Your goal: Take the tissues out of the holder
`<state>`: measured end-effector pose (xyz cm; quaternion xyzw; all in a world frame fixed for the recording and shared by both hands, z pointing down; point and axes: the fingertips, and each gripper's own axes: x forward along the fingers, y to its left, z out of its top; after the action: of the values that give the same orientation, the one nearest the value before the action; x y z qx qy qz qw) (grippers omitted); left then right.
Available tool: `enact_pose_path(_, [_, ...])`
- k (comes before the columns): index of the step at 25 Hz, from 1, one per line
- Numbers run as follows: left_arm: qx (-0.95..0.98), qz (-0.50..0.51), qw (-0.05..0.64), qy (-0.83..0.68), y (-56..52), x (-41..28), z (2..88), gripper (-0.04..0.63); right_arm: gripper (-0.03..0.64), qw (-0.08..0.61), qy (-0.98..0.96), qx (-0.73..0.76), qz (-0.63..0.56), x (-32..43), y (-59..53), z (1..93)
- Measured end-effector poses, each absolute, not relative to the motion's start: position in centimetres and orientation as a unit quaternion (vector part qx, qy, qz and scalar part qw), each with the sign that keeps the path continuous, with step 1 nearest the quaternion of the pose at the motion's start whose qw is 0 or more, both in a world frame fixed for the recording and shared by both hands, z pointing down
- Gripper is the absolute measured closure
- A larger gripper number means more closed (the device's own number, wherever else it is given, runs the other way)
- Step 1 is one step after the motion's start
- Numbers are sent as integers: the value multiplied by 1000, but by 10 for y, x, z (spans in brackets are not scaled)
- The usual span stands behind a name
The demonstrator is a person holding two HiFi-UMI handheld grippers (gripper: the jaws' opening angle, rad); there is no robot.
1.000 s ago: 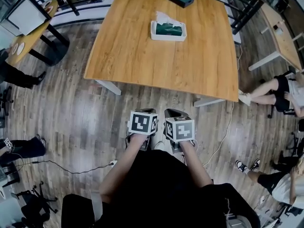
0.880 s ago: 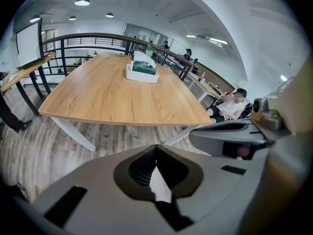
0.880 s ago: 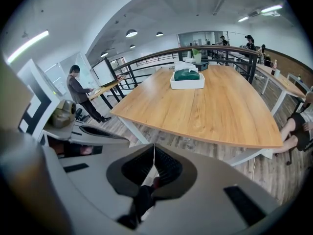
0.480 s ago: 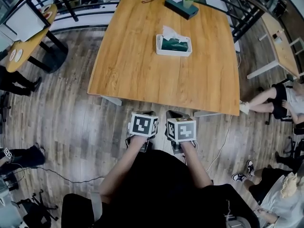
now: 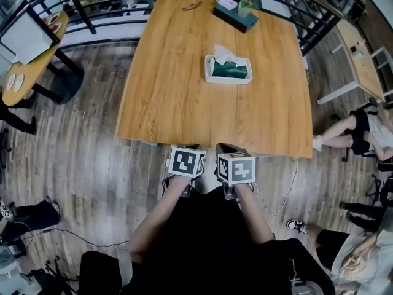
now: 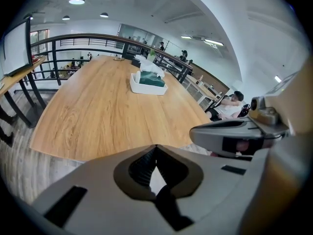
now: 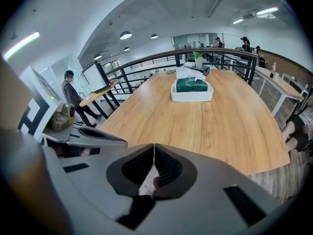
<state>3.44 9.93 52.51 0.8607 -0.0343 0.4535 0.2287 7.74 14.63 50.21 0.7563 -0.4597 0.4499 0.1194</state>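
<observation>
Left claw [image 6: 156,146] and right claw [image 7: 154,145] are both pinched closed, holding nothing. White rectangular tissue holder [image 5: 228,80] sits well ahead of them on the wooden tabletop [image 5: 178,91], long axis crosswise to them, white tissue [image 5: 223,55] poking up.

From my end the table [image 5: 178,91] looks like smooth light wood with a soft sheen, the floor [image 5: 80,158] rougher greyish planks, the holder [image 5: 228,81] glossy white plastic, the tissues [image 5: 225,55] soft crinkly paper, and the left gripper [image 6: 156,148] and right gripper [image 7: 154,146] matt grey plastic.
</observation>
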Motion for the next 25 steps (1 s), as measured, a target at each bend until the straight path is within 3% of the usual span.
enact_pose_path(16, [850, 473, 230, -8, 89, 84, 539, 588, 604, 103, -434, 763, 468, 132, 139, 514])
enact_pose_path(25, [849, 467, 242, -47, 61, 151, 541, 588, 603, 140, -478, 736, 458, 199, 105, 514])
